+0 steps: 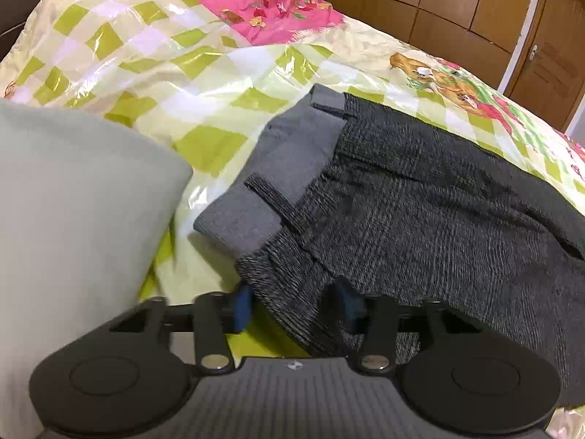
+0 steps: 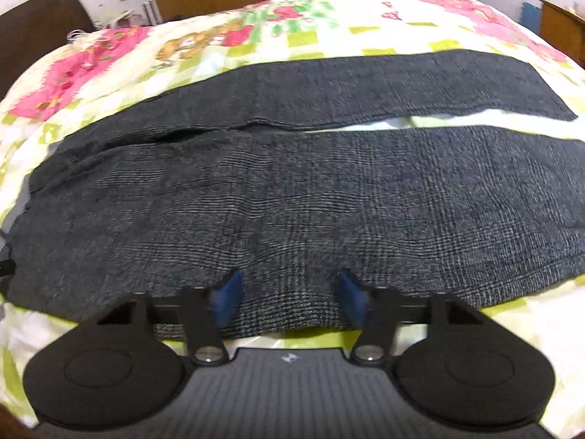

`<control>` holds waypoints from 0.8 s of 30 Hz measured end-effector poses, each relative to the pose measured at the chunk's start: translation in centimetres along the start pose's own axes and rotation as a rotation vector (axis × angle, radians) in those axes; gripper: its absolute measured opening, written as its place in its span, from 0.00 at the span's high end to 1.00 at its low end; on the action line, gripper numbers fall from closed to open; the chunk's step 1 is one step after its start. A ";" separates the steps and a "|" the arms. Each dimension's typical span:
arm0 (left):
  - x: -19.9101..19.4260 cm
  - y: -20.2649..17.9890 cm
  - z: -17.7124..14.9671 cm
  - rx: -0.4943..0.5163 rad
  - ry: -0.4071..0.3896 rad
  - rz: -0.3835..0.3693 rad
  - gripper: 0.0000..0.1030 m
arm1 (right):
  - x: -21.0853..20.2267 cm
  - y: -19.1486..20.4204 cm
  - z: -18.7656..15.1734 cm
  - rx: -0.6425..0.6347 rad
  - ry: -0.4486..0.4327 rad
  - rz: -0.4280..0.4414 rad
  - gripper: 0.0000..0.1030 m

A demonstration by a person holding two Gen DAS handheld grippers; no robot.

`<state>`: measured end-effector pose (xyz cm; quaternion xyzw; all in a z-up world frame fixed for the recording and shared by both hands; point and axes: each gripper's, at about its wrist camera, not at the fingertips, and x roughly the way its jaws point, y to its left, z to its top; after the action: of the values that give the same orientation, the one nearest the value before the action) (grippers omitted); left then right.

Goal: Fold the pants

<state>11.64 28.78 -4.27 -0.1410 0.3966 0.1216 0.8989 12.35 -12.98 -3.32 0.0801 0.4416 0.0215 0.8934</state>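
**Both grippers open, low over fabric**

Left gripper (image 1: 298, 305): jaws spread wide, blue pads (image 1: 243, 305) showing on both sides, pointing forward and slightly down. Dark cloth edge lies in the gap between the fingers, no clamp visible. Slight motion blur

Right gripper (image 2: 289, 301): jaws spread wide too, blue pads (image 2: 230, 300) well apart, levelled forward, fingertips low over the cloth, nothing pinched. Black linkage arms and round housings symmetrical in both views
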 end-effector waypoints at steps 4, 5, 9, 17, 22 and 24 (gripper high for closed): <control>-1.0 0.9 -0.5 -0.007 -0.036 -0.028 0.71 | -0.5 -1.3 0.5 0.066 0.003 0.032 0.93; -1.2 1.3 -0.7 -0.017 -0.039 -0.041 0.72 | -0.7 -1.6 0.6 0.073 -0.001 0.043 0.95; -1.3 1.7 -1.0 -0.004 -0.035 -0.047 0.72 | -1.7 -2.1 0.1 0.061 -0.017 0.056 1.00; -2.7 1.4 -0.9 0.105 -0.019 0.008 0.71 | -3.7 -4.2 -1.5 0.063 0.037 0.014 1.00; -4.3 -0.3 -1.1 0.202 -0.066 0.077 0.71 | -5.1 -8.0 -0.8 0.146 0.021 -0.059 0.92; -5.3 -1.2 -1.1 0.226 -0.096 0.100 0.71 | -5.8 -9.6 -0.4 0.150 -0.019 -0.124 0.83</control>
<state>7.82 26.72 -0.86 -0.0130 0.3710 0.1276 0.9197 8.16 -23.02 -0.55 0.1193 0.4376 -0.0678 0.8886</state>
